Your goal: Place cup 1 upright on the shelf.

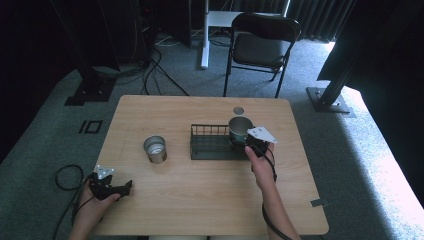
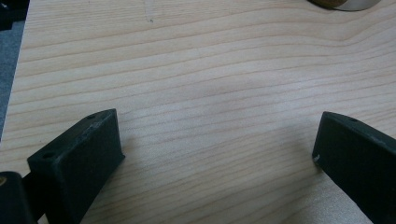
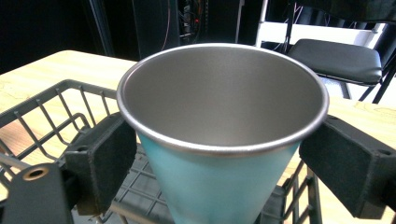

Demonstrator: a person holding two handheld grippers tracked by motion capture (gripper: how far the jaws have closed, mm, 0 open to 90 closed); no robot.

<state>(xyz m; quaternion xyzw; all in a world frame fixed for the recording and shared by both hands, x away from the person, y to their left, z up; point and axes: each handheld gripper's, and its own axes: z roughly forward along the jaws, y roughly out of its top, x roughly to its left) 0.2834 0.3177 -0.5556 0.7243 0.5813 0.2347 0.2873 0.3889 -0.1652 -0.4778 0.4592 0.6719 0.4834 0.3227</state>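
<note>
A teal cup with a steel inside stands upright between the jaws of my right gripper, which is shut on its sides. In the high view this cup sits at the right end of a dark wire rack, and the right gripper holds it from the near side. A second steel cup stands alone on the table, left of the rack. My left gripper rests at the table's near left corner, and its jaws stand wide apart over bare wood.
The wire rack's bars rise to the left of the held cup. A small round hole lies in the tabletop behind the rack. A black folding chair stands beyond the far edge. Cables lie on the floor at left.
</note>
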